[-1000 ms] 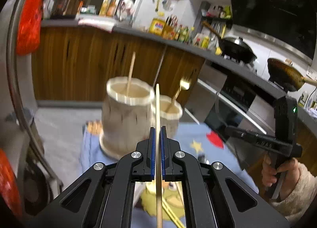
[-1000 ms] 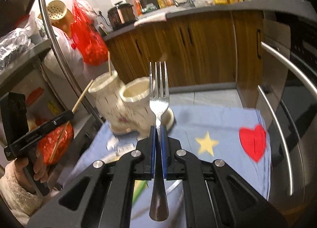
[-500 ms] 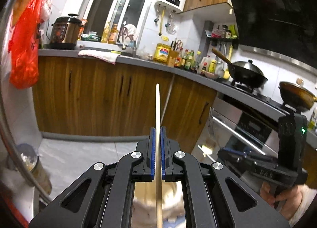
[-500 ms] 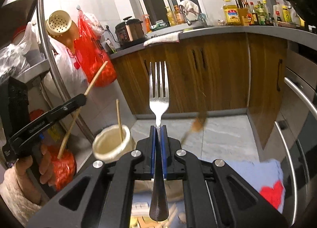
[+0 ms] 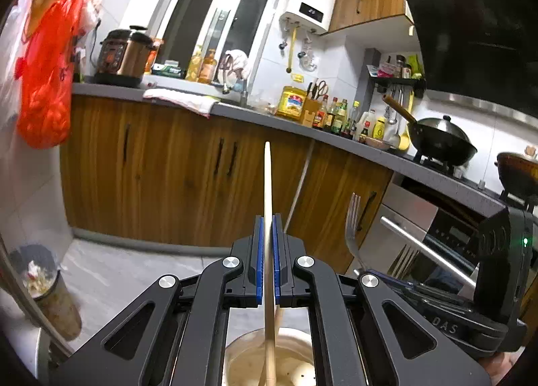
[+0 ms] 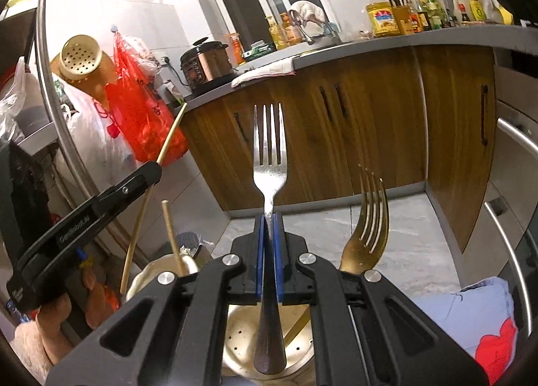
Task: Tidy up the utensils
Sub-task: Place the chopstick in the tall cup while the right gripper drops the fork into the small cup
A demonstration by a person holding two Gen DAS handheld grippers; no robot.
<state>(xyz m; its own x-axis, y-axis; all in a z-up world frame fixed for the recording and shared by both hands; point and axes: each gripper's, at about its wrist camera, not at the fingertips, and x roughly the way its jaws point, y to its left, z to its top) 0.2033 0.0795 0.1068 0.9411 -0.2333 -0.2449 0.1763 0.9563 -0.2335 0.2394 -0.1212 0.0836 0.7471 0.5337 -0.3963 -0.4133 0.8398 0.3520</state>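
utensil holder (image 6: 161,280): two cups, set below both tools to receive items. right gripper (image 6: 268,245): clenched on silver fork (image 6: 269,164), handle down over right cup beside gold fork (image 6: 366,228). left gripper (image 5: 267,260): clenched on chopstick (image 5: 267,184), held upright for dropping into left cup.

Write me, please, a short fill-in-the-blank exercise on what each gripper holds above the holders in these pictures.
1. The left gripper is shut on a wooden ____.
2. The right gripper is shut on a silver ____.
3. The gold fork already stands in the right cup with its tines pointing ____.
4. One lone chopstick stands in the ____ cup.

Missing words: chopstick; fork; up; left
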